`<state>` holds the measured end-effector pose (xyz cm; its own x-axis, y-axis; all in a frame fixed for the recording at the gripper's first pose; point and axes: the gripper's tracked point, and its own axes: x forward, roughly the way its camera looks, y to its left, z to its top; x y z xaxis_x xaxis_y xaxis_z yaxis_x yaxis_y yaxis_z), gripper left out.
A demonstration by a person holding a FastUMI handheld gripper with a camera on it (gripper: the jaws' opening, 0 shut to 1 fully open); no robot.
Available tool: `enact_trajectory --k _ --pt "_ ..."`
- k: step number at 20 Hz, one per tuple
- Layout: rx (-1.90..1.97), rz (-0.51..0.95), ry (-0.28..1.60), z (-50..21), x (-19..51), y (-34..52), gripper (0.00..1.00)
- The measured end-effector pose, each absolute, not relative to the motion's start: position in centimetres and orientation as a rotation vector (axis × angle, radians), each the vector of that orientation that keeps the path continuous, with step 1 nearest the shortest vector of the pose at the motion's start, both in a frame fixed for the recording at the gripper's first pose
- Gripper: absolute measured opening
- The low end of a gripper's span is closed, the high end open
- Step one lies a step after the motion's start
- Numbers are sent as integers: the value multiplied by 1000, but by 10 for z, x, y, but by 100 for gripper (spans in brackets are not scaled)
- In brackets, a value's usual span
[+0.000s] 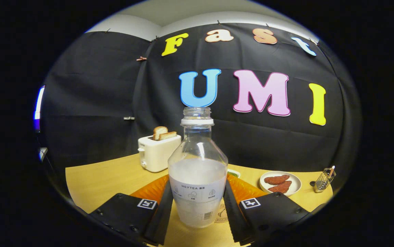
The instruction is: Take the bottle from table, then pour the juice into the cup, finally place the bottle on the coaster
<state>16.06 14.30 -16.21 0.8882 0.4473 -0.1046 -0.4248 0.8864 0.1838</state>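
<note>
Fingers [162, 209] set one on each side of the bottle [197, 171], inner pads flat against its lower body at label height; gripper [197, 212] clamped on the bottle from both sides. Bottle upright, long axis vertical, open neck pointing straight up, no cap fitted, white ring around the neck just below the threads. Clear shoulder above; pale, milky juice up to roughly the shoulder line; white label wrapped around the lower half, between the pads. Base of the bottle low over the yellow table [97, 181], just in front of a round tan coaster [221, 214] partly hidden behind it; contact between base and table not determinable. Orange mat [248, 190] spread behind the bottle and both fingers, showing on either side. Further back to the left, a cream toaster [155, 152] with two slices of toast [162, 133] standing in its slots. To the right beyond the fingers, a white plate [294, 187] carrying two brown pieces of food, and well past it near the table edge a small metal wire rack [324, 180]. Small green-edged item just behind the bottle's right shoulder, too hidden to identify.
</note>
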Motion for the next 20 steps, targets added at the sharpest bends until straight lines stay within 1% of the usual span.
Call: enact_trajectory --k 4,11,15,20 --pt "164 439 117 -183 191 135 73" --pt "157 390 171 -245 231 129 74" --pt "158 360 210 -268 238 126 73" --pt "130 356 215 -280 236 127 74"
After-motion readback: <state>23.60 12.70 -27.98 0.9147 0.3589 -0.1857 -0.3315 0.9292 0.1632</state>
